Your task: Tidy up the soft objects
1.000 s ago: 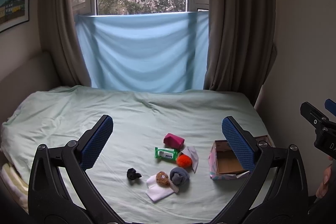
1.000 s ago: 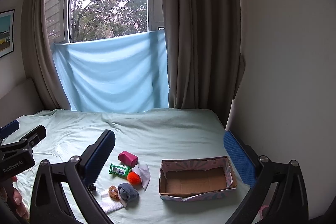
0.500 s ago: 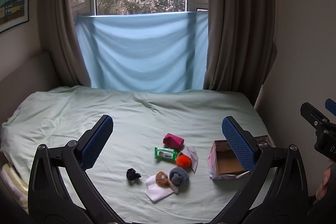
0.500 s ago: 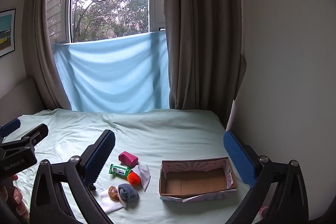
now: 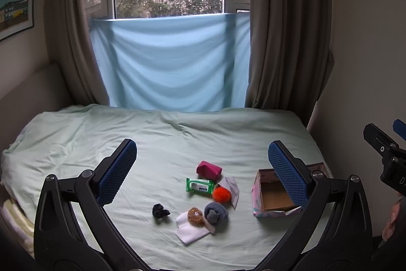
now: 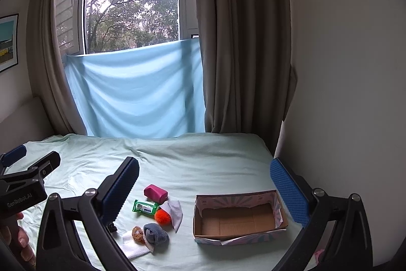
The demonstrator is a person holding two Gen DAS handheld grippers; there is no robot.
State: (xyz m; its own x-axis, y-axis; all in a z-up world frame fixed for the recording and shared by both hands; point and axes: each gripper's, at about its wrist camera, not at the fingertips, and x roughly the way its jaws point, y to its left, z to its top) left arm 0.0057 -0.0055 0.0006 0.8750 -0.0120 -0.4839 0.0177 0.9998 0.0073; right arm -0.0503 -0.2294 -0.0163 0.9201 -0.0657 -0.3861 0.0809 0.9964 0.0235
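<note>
Very little has moved since the earlier frames: both views have drifted only slightly, and the soft things lie where they lay on the bed [image 5: 76, 139]. That suggests the task has not really begun; no item has been lifted and the cardboard box [image 6: 238, 217] is empty.

The left hand-held gripper [image 5: 203, 169] hovers above the near part of the bed with its jaws spread wide and nothing between them. The right hand-held gripper [image 6: 205, 189] is equally wide and empty, facing the box from the near side.

The soft things sit in a loose cluster left of the box. Farthest is a magenta pouch [image 5: 208, 168], with a green wipes pack [image 5: 199, 186] just in front of it. An orange pompom [image 5: 221, 194] rests against a pale grey cloth [image 5: 232, 188]. Nearer lie a rolled grey sock [image 5: 216, 213], and a brown scrunchie [image 5: 195, 214] on top of a white folded cloth [image 5: 190, 230]. A small dark scrunchie [image 5: 159, 210] sits apart to the left.

The box stands at the right edge of the bed, open side up, near the wall. Judging by the layout, the likely first step is a descent on one of the cluster items, with the grey sock and pompom closest to the box.
</note>
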